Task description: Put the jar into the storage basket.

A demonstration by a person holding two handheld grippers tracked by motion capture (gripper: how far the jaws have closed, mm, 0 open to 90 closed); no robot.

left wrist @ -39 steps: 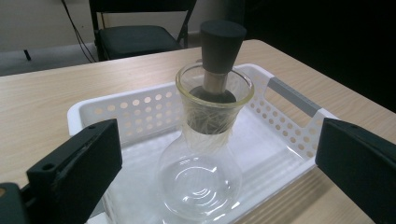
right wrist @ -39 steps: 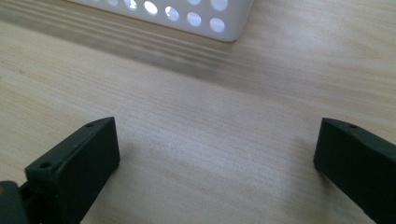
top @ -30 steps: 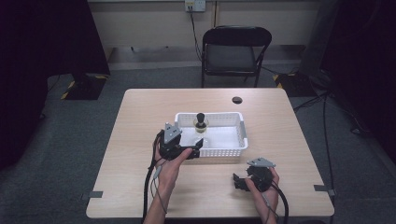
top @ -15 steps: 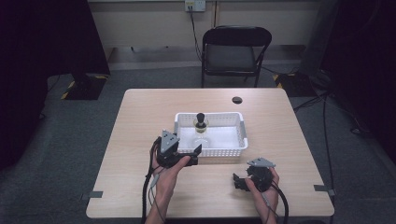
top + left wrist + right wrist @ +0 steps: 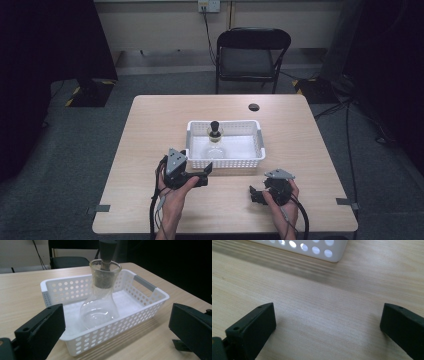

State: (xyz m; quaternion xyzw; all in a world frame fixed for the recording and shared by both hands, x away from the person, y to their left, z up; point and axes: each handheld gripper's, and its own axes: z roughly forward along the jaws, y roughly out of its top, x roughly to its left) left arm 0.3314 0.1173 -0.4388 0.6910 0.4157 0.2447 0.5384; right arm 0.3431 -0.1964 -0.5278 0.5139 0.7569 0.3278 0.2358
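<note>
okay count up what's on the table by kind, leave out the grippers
White perforated basket: 1
Glass flask with dark stopper, standing in the basket: 1
Small dark round object on the far side of the table: 1
Total: 3

A light wooden surface (image 5: 165,120) stands on grey carpet floor (image 5: 75,165). Beyond the surface's far edge sits a black folding chair (image 5: 250,57), before a pale wall (image 5: 160,25) carrying a socket (image 5: 209,5). Dark curtains (image 5: 45,40) flank the chair.
</note>
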